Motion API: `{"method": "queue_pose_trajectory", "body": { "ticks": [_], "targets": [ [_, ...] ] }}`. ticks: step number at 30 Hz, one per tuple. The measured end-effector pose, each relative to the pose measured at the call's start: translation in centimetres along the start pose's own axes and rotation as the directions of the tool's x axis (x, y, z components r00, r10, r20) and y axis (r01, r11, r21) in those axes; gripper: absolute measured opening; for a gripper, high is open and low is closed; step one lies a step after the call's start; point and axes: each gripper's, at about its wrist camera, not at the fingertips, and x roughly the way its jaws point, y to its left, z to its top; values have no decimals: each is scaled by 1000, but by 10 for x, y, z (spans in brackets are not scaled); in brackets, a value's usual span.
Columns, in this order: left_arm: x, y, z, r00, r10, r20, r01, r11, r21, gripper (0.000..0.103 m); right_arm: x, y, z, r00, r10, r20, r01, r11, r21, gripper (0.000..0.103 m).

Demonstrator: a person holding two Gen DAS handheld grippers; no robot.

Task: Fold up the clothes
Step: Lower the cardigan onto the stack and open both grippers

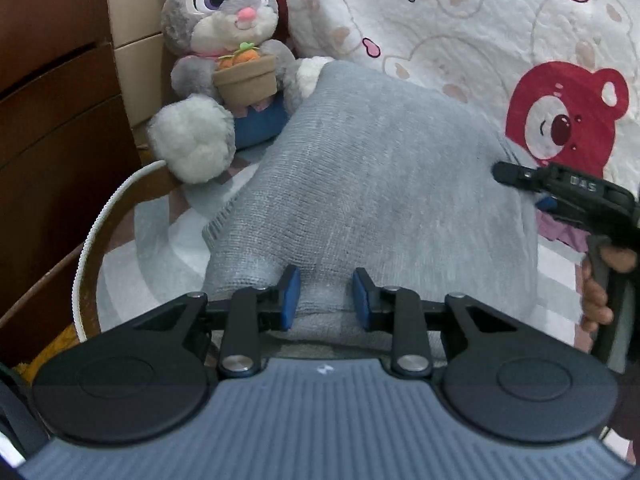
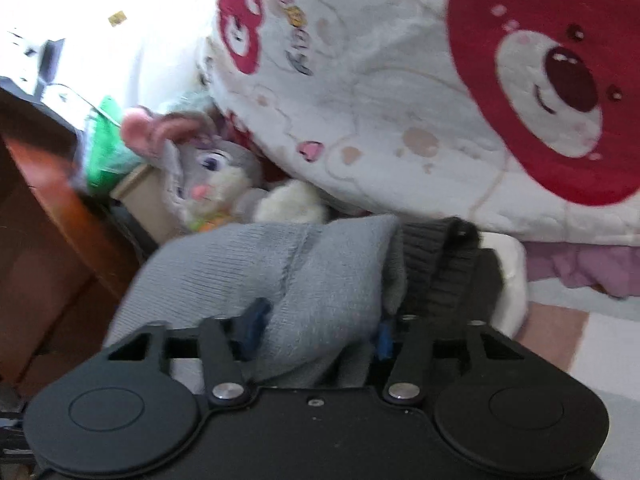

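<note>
Nearest the left camera, the left gripper (image 1: 326,294) had its blue pads (image 1: 290,298) apart, with the near edge of the grey sweater (image 1: 360,184) lying between them, not pinched. The right gripper (image 2: 320,326) had its tongs spread around a thick bunch of the same sweater (image 2: 320,280), cloth filling the gap; whether they truly gripped it could not be told through the blur. The sweater lay humped on the striped bedsheet (image 1: 152,248), and in the right view a dark ribbed band (image 2: 440,264) showed at its far side. Seen from the left, the right gripper (image 1: 516,174) reached in over the sweater's right edge. Beyond sat a plush rabbit (image 1: 224,56) and a bear-print quilt (image 1: 460,32). To fold well, it seemed wise to take a thin, single edge in each gripper rather than a wad, close firmly, lift both sides level, and lay the fold clear of the rabbit, which touched the sweater's far corner.
</note>
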Motion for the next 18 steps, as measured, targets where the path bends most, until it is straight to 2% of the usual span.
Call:
{"method": "queue_pose_trajectory", "body": {
  "ticks": [2,3,5,7,9,13,14,16,17,18],
  "targets": [
    [0,-4,-2,1000,19,10,-19,1000,2,28,-8,0,2,1000,-20,1,20,1000,19,66],
    [-4,-9,-3,999,36,17,-37,999,23,28,-20,8,-1,999,-18,35,17,1000,18,64],
    [-14,-20,-4,997,73,35,-75,995,72,28,-46,20,-18,987,96,125,-96,995,-9,64],
    [-20,-26,-8,996,73,44,-77,992,100,30,-55,37,-34,983,152,99,-146,987,-62,63],
    [-26,-31,-11,996,69,52,-75,989,125,30,-56,51,-53,989,137,52,-129,983,-131,62],
    [-32,-29,-18,996,85,38,-88,992,89,31,-61,78,-89,993,118,-24,-120,955,-273,59],
    [-35,-30,-22,994,106,34,-108,990,91,31,-67,81,-95,989,145,-29,-148,950,-276,58],
    [-45,-37,-33,992,120,43,-124,985,122,34,-78,88,-108,978,202,-45,-207,937,-280,48],
    [-50,-41,-39,992,117,46,-122,984,133,41,-83,88,-114,962,261,-82,-273,925,-263,48],
    [-55,-45,-45,992,114,50,-120,982,144,50,-89,87,-118,959,266,-99,-283,923,-261,48]
  ]
}}
